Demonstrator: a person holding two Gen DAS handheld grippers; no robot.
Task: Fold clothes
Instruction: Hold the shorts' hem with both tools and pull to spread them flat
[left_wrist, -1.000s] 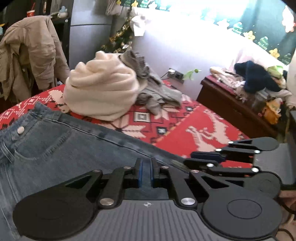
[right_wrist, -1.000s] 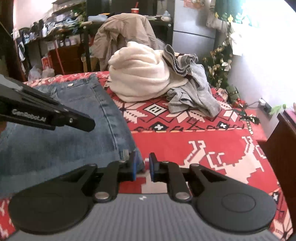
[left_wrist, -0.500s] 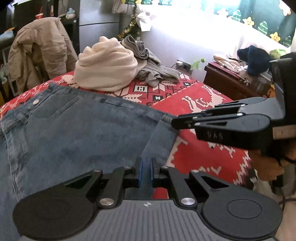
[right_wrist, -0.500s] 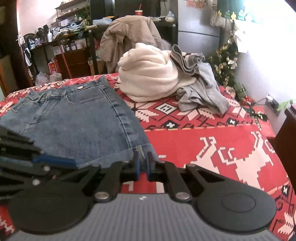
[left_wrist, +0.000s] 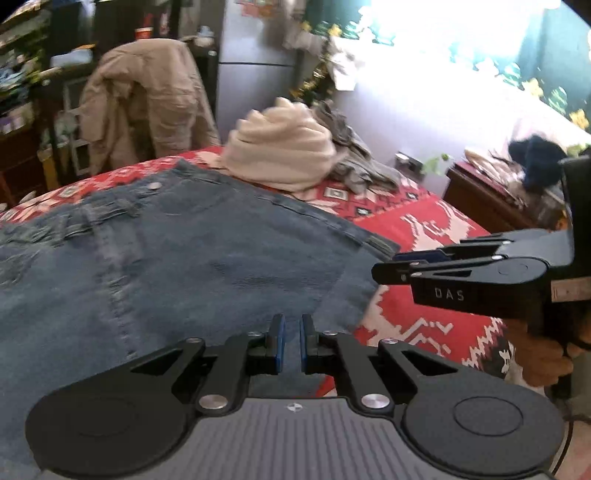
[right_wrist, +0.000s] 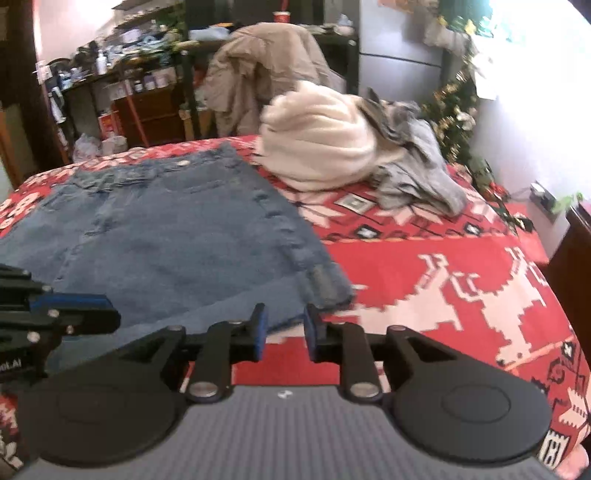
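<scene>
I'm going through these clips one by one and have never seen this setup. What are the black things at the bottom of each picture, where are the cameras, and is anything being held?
No robot here: a person holds a two-finger gripper in each hand, each carrying a fisheye camera looking forward along its fingers. One picture is from the left gripper, with the right gripper entering at its side; the other is from the right gripper. On the red patterned cover lies a flat denim garment, with a cream garment and a grey garment heaped behind. Both grippers are opening at the denim's near edge. The right's pads press on nothing; the left's gap is narrow with denim showing behind it, so a grip is unclear.
</scene>
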